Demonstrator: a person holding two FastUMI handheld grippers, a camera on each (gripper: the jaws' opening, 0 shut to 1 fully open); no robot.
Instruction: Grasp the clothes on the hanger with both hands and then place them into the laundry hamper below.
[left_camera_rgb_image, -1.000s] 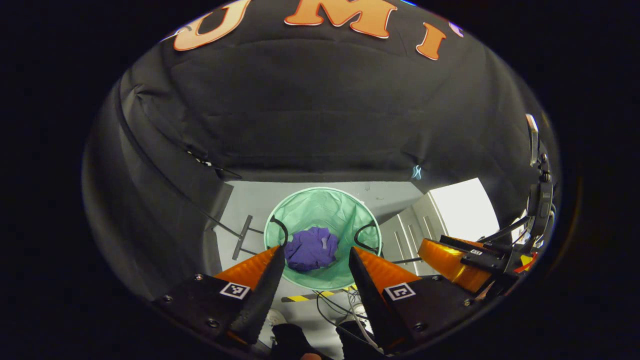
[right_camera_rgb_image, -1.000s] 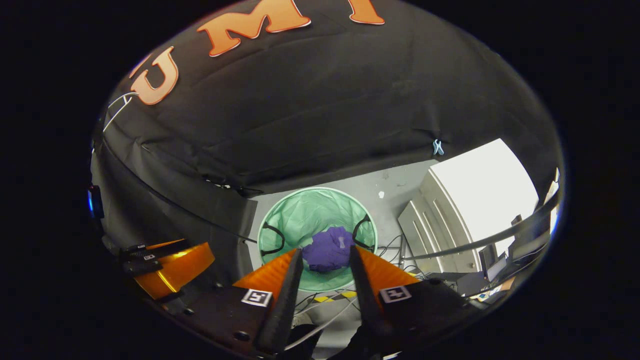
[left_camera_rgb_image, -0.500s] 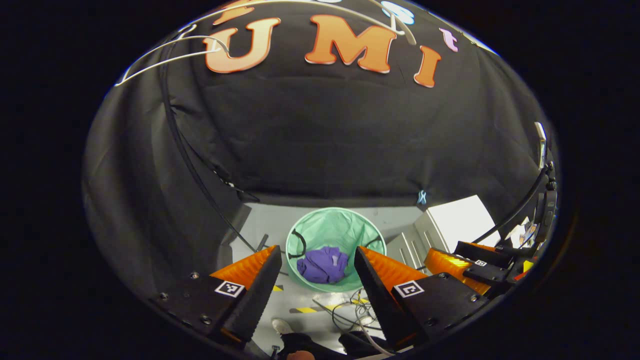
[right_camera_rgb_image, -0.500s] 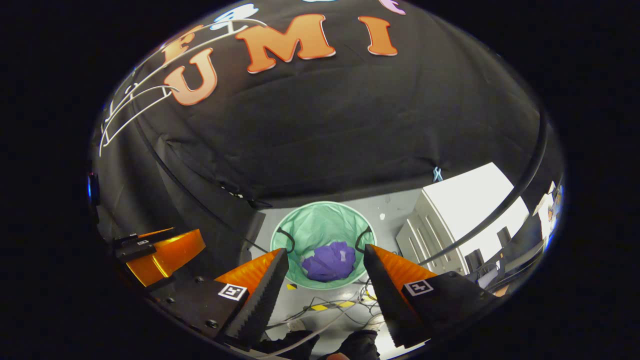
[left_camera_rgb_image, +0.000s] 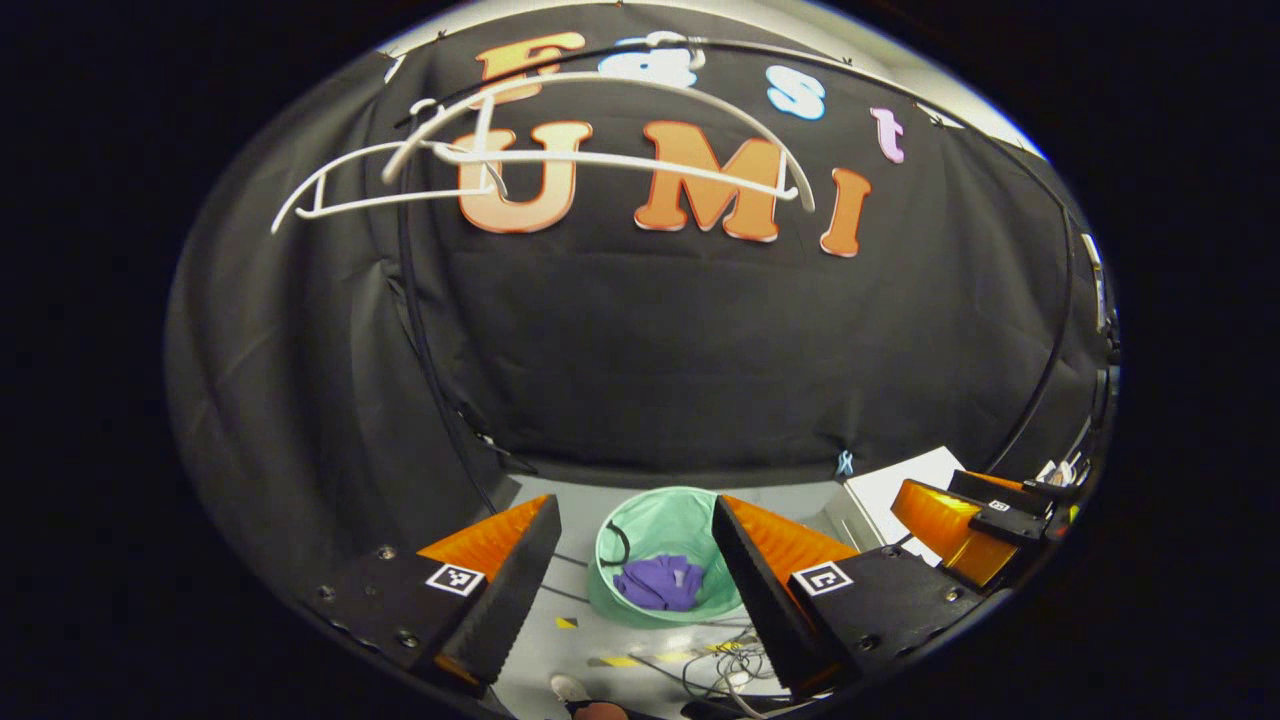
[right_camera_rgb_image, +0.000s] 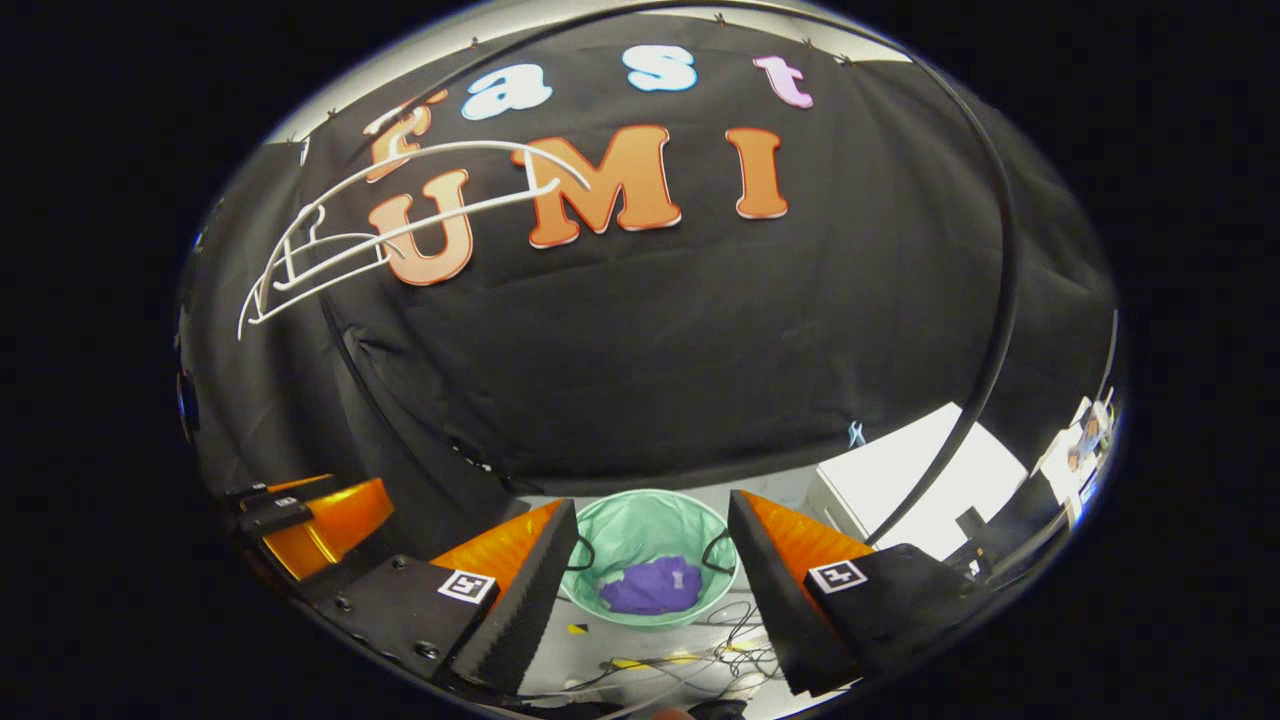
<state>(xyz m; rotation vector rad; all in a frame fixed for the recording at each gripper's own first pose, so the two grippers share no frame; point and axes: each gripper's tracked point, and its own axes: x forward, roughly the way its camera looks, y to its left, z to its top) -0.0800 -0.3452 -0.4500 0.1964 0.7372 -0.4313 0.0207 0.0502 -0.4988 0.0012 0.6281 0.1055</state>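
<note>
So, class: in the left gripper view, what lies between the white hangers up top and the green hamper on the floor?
Just black booth cloth between the hangers and the hamper.

right gripper (right_camera_rgb_image: 650, 560) — fingers spread, nothing held | purple clothes (right_camera_rgb_image: 652, 586) seen inside green hamper (right_camera_rgb_image: 650, 520) below | white hangers (right_camera_rgb_image: 400, 235) bare, upper left | left gripper (right_camera_rgb_image: 315, 510) — seen at left edge
</note>
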